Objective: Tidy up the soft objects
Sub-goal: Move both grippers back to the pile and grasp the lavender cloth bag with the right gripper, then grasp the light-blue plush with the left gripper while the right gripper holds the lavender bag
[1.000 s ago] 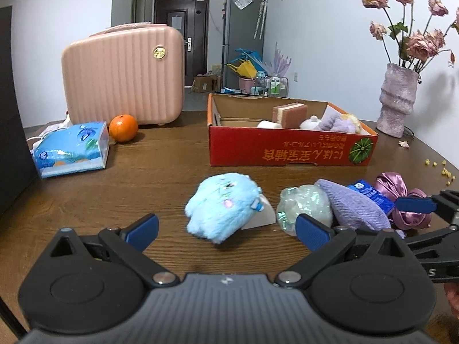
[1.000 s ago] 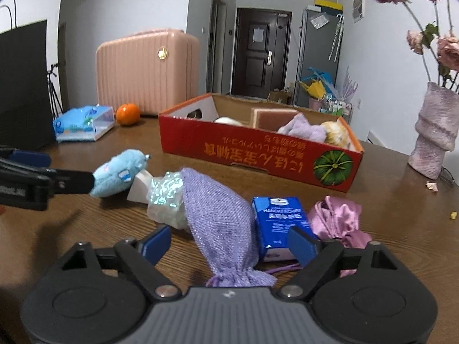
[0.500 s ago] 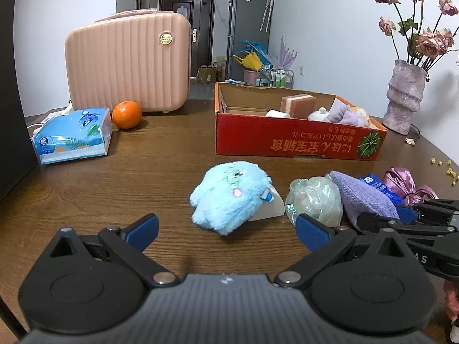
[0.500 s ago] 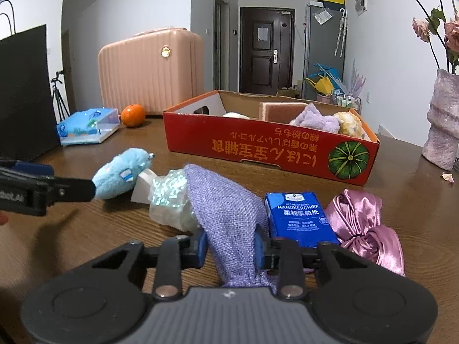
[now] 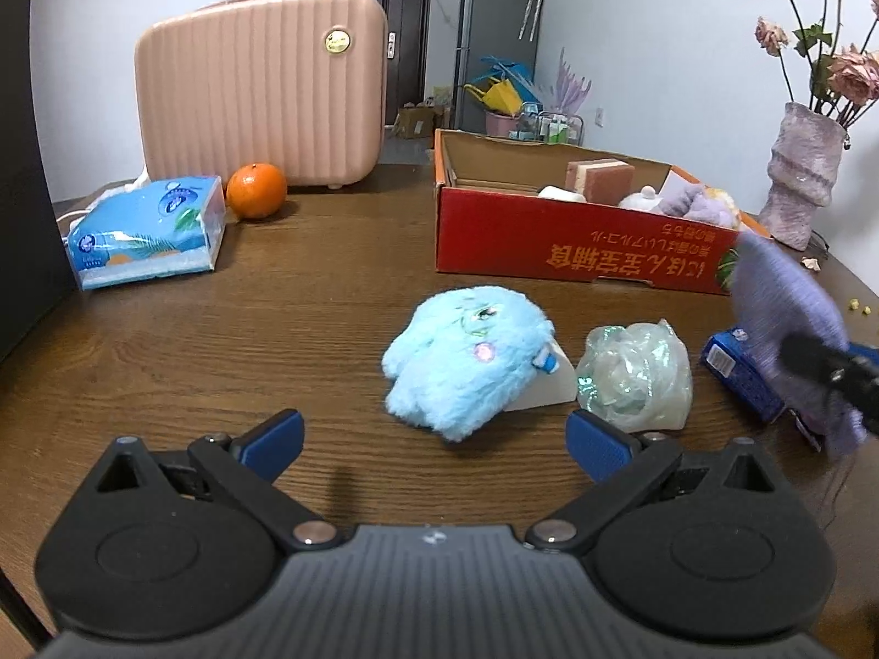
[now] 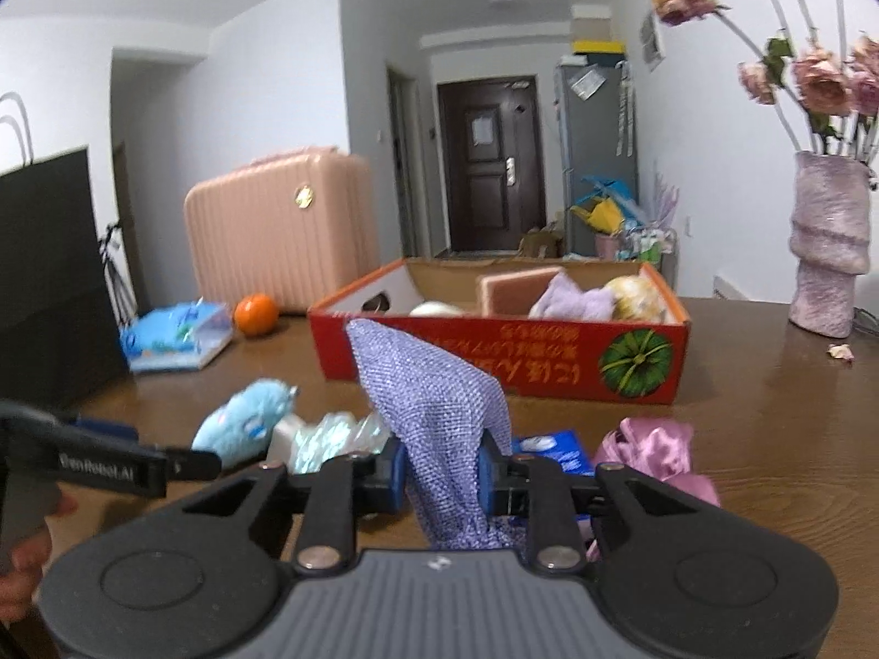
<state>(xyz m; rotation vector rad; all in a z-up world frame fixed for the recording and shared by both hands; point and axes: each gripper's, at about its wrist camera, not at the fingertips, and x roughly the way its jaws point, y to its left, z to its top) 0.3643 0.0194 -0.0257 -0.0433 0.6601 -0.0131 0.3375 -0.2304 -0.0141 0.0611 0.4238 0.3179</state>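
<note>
My right gripper (image 6: 442,480) is shut on a purple knit pouch (image 6: 434,412) and holds it lifted above the table; the pouch also shows at the right of the left wrist view (image 5: 780,307). My left gripper (image 5: 434,442) is open and empty, just in front of a fluffy blue plush toy (image 5: 467,357) that lies on the table. A crinkly clear plastic bundle (image 5: 634,373) lies right of the plush. The red cardboard box (image 5: 577,252) behind holds a sponge, a purple plush and other soft items. A pink satin scrunchie (image 6: 654,456) and a blue tissue pack (image 6: 549,450) lie under the pouch.
A pink suitcase (image 5: 263,88), an orange (image 5: 256,190) and a blue tissue box (image 5: 148,230) stand at the back left. A vase with dried roses (image 6: 829,252) stands at the right. A dark panel (image 6: 49,274) borders the left side of the wooden table (image 5: 274,329).
My right gripper, shut on the purple pouch, has lifted it off the table. My left gripper has stayed open and moved slightly closer to the blue plush.
</note>
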